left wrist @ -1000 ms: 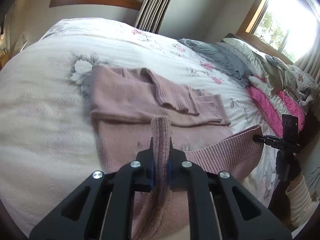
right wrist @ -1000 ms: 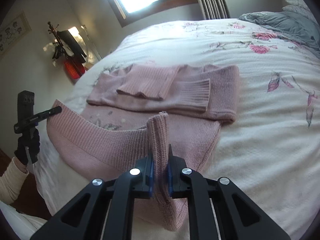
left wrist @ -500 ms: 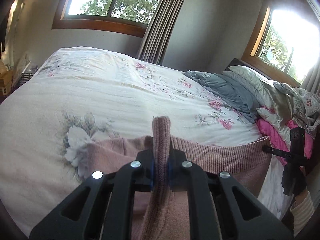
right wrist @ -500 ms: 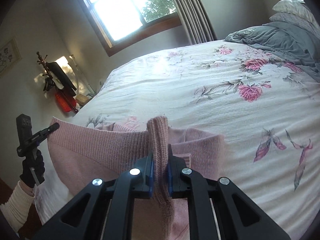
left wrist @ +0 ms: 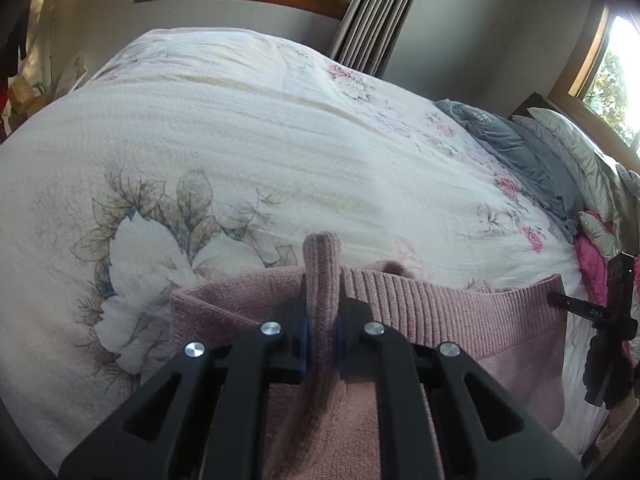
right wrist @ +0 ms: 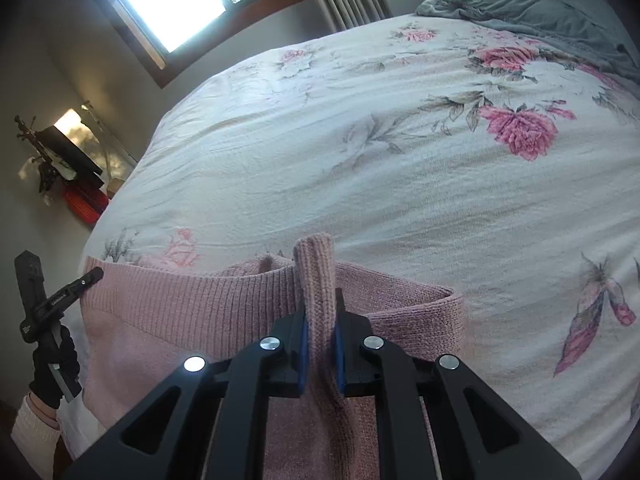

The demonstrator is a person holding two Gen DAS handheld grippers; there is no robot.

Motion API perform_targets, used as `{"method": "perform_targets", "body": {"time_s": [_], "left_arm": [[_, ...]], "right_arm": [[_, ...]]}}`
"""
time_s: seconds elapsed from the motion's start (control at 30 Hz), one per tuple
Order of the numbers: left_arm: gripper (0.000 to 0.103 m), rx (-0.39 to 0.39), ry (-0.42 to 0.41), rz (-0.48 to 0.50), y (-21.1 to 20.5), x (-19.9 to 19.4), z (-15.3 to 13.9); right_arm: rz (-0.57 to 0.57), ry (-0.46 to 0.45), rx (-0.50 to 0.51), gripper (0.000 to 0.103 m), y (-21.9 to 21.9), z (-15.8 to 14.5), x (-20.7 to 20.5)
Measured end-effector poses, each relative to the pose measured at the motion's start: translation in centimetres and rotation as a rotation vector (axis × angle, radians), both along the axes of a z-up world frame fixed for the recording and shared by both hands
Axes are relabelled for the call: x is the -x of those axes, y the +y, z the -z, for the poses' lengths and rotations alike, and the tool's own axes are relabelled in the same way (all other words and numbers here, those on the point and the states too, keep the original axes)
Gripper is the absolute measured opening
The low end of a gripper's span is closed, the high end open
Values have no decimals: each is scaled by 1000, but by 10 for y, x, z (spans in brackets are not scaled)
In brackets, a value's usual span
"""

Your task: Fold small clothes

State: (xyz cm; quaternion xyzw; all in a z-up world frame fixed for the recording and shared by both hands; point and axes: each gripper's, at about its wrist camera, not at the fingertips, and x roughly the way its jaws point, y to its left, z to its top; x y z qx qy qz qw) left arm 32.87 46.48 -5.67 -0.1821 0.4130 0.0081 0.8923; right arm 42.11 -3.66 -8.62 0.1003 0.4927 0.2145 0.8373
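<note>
A pink knit sweater (left wrist: pixel 460 320) lies on the floral bedspread (left wrist: pixel 280 152), its ribbed hem stretched between both grippers. My left gripper (left wrist: pixel 322 312) is shut on one corner of the hem, a fold of knit sticking up between its fingers. My right gripper (right wrist: pixel 320 312) is shut on the other hem corner (right wrist: pixel 314 272). The hem now lies over the far part of the sweater (right wrist: pixel 180 312), hiding the sleeves and upper body. Each gripper shows at the edge of the other's view, held by a gloved hand (right wrist: pixel 54 364).
Grey bedding (left wrist: pixel 508 148), pillows and pink clothes (left wrist: pixel 592 268) pile at the bed's right side. A window with curtains (left wrist: pixel 372 8) stands behind the bed. A stand with dark and red items (right wrist: pixel 72 176) sits left of the bed. The bedspread (right wrist: pixel 400 140) stretches wide beyond the sweater.
Both grippers carried the hem up and forward over the folded sleeves, then lowered it toward the sweater's far end. The sleeves and upper body are now covered.
</note>
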Motion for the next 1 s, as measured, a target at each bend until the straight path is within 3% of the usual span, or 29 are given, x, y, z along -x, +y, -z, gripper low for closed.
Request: {"method": "perform_targets", "body": {"time_s": [0.1, 0.2, 0.33, 0.47, 0.53, 0.63, 0.73, 0.8, 0.87, 0.9, 0.93, 1.0], "left_arm": [[12, -3, 51, -12, 6, -4, 12], [22, -8, 61, -36, 17, 2, 13], [26, 52, 49, -53, 28, 27, 2], [38, 45, 48, 17, 12, 82, -5], [39, 51, 55, 44, 2, 116, -2], [41, 90, 88, 44, -8, 156, 10], [41, 135, 105, 34, -17, 180, 24], [38, 117, 107, 37, -26, 186, 29], [35, 100, 117, 36, -32, 188, 33], [32, 94, 119, 32, -33, 188, 34], [24, 89, 126, 31, -33, 187, 35], [18, 99, 137, 32, -30, 187, 34]], "right_arm": [[18, 18, 24, 12, 1, 12, -3], [38, 20, 67, 26, -2, 16, -3], [58, 21, 30, 37, -19, 9, 11], [6, 31, -56, 44, -37, 0, 60], [-37, 35, -53, 54, -41, 1, 94], [-88, 52, -57, 57, -47, 10, 143], [-95, 96, -104, 58, -51, 24, 174], [-90, 110, -92, 57, -49, 36, 182], [-89, 119, -99, 45, -46, 44, 183], [-96, 127, -114, 28, -44, 46, 183], [-92, 134, -108, 21, -43, 47, 181], [-84, 141, -124, 14, -43, 41, 180]]}}
